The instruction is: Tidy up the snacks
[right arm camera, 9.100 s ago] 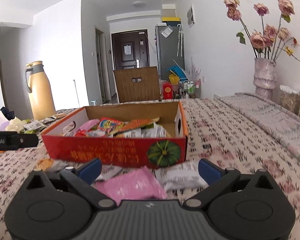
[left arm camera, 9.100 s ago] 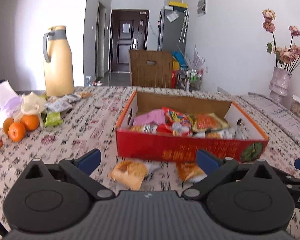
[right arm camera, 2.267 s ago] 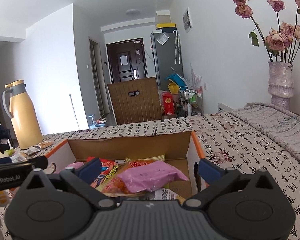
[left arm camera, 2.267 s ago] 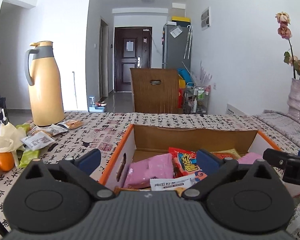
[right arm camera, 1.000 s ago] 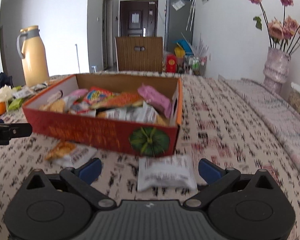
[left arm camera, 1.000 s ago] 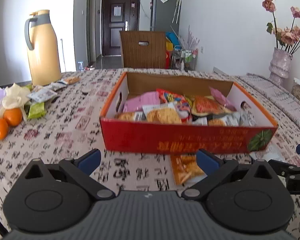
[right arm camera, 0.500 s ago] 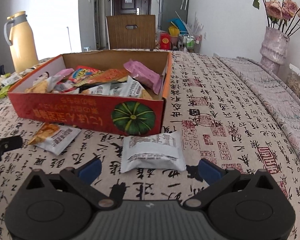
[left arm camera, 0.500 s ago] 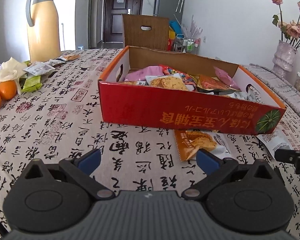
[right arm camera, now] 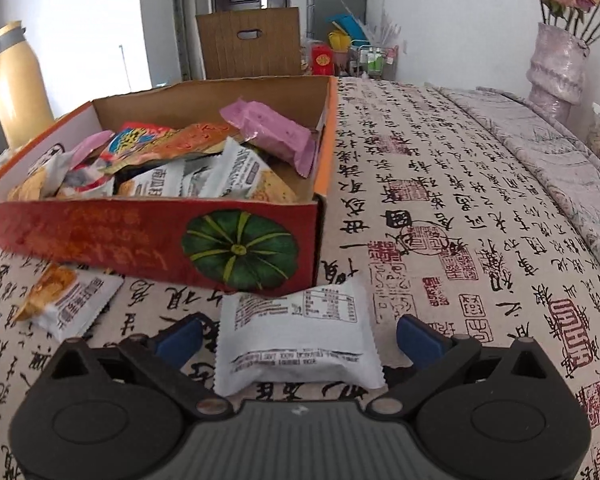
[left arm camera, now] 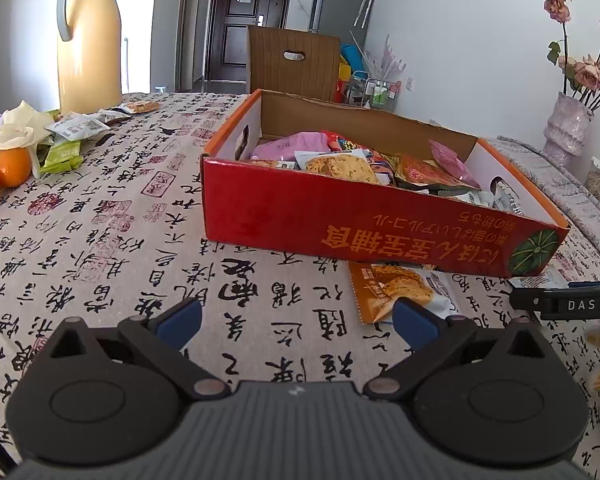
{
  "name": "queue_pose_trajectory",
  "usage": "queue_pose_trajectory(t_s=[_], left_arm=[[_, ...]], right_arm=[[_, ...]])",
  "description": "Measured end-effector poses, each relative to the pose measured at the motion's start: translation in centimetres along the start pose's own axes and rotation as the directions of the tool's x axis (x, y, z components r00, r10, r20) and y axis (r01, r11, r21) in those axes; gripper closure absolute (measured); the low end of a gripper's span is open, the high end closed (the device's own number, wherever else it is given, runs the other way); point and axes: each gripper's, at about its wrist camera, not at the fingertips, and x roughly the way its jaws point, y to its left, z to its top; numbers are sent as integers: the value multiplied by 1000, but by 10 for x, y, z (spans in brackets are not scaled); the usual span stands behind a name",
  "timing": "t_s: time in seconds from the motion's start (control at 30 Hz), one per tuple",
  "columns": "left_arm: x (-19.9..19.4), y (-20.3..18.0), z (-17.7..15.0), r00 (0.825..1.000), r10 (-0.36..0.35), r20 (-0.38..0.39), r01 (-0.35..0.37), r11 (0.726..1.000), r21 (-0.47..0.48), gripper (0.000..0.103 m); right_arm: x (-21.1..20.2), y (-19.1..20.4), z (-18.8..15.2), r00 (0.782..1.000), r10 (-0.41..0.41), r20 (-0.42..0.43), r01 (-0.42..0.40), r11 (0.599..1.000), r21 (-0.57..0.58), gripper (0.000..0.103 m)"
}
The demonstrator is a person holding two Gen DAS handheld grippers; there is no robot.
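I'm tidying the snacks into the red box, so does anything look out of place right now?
Yes. Two packets lie on the tablecloth outside the red box, against its front: a white packet between the open right tongs, and an orange-and-white cookie packet just ahead of the open left tongs. More wrappers sit by the thermos.

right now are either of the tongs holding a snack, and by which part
Nothing is held. The right tongs are open around the white packet on the tablecloth, not closed on it. The left tongs are open over bare cloth.
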Motion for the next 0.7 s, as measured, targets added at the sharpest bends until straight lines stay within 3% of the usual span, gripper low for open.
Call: queue_pose_trajectory(t_s=[0.27,0.33,0.4,0.7], left_arm=[[0,1,0,1000,6,0,-6,1000,-3,0],[0,1,-1,1000,6,0,-6,1000,-3,0],[0,1,-1,1000,8,-2,-8,1000,-2,0],[1,-2,-2,999,35,-3,-35,999,10,0]], right_arm=[[-1,-1,-1,1000,12,9,-12,1000,-14,0],[-4,-2,-2,1000,18,18,-18,1000,-13,8],[-9,-1,-5,999,24,36,-24,1000,-15,28],[-27,-2,-18,992,80,93,-79,997,-12,52]])
